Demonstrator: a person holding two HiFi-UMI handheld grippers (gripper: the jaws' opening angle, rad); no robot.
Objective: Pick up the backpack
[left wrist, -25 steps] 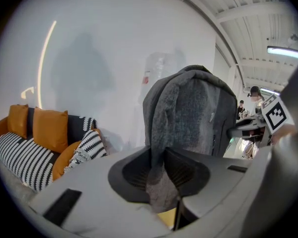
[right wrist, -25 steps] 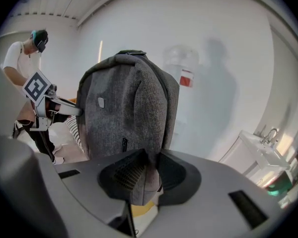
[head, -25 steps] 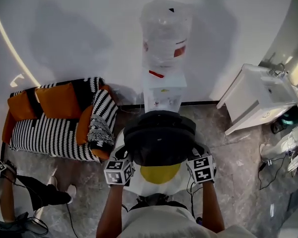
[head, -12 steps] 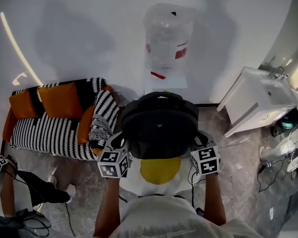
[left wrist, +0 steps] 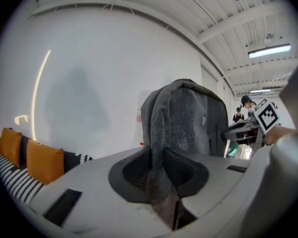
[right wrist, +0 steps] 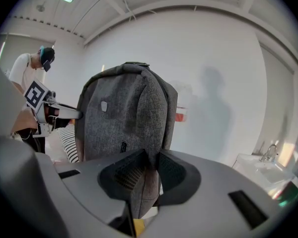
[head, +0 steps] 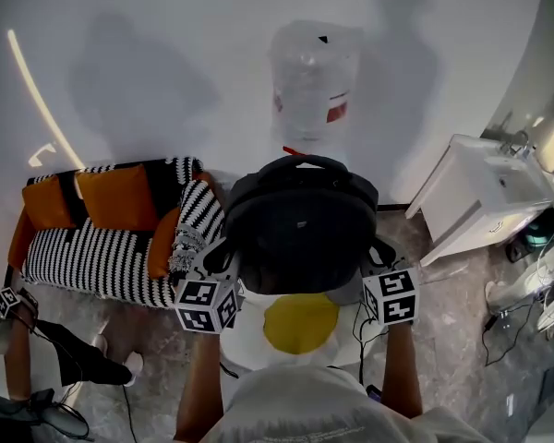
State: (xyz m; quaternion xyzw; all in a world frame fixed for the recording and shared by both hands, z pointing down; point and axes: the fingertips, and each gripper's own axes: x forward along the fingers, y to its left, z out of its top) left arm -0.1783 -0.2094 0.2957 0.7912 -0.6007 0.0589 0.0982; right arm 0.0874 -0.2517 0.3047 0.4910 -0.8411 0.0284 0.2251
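Note:
The dark grey backpack hangs upright in the air between my two grippers, above a white round table with a yellow disc. My left gripper pinches a fold of fabric at the bag's left side, its jaws still closing on the cloth. My right gripper is shut on a fold at the bag's right side. The left gripper view shows the backpack rising beyond the jaws, as does the right gripper view. The bag's underside is hidden.
A striped sofa with orange cushions stands at the left. A water dispenser with its bottle is behind the bag, by the wall. A white sink unit is at the right. Another person stands at the lower left; cables lie on the floor.
Both grippers have risen with the backpack held between them. The bag now looks larger and covers the dispenser's base.

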